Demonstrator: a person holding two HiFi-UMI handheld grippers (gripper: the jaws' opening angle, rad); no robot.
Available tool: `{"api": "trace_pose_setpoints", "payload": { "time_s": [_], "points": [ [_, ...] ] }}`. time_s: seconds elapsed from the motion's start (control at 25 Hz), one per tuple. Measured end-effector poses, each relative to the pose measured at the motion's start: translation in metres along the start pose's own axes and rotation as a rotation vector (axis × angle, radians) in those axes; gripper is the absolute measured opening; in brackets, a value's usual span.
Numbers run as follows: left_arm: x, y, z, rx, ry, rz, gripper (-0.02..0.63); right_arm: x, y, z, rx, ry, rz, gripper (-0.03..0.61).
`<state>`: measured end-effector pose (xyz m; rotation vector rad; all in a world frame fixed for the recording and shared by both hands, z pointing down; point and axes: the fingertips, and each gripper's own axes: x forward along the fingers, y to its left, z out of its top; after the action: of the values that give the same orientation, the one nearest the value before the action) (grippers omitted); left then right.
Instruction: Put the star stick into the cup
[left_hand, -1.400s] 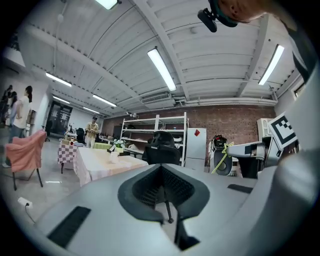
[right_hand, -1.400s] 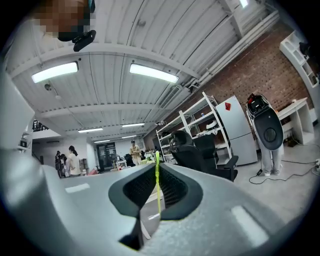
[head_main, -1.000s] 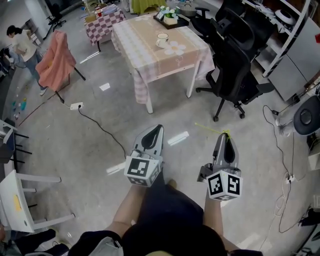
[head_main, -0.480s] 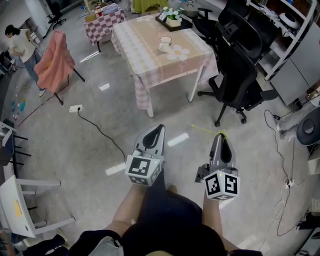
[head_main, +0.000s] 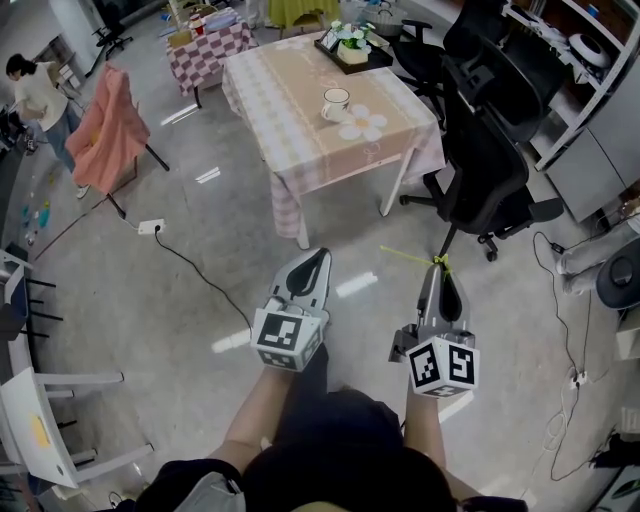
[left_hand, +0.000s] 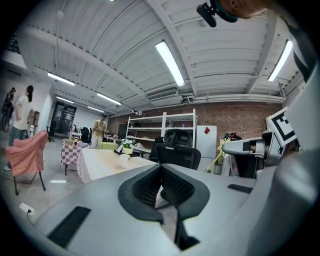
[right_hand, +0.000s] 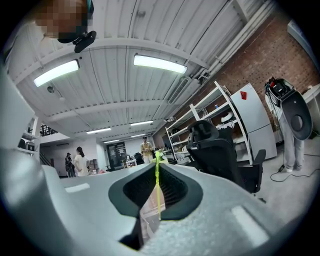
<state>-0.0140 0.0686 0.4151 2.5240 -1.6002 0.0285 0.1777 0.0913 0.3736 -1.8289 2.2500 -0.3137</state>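
My right gripper (head_main: 439, 272) is clamped on the star stick (head_main: 405, 255) near one end. It looks light, thin and bendy. My left gripper (head_main: 317, 257) is closed and empty.

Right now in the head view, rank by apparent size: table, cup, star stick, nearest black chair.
table
black chair
star stick and cup unranked: stick longer but thin, and nearer the camera.

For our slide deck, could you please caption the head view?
Right claw grips the yellow star stick; left claw empty; the cup waits on the table ahead.
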Motion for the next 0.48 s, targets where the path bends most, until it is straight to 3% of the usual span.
{"api": "trace_pose_setpoints", "payload": {
  "time_s": [0.48],
  "points": [
    [0.065,0.036,0.022,0.024,-0.001,-0.065,0.012,0.072,-0.009,0.001,0.011,-0.012,-0.057,0.018]
  ]
}}
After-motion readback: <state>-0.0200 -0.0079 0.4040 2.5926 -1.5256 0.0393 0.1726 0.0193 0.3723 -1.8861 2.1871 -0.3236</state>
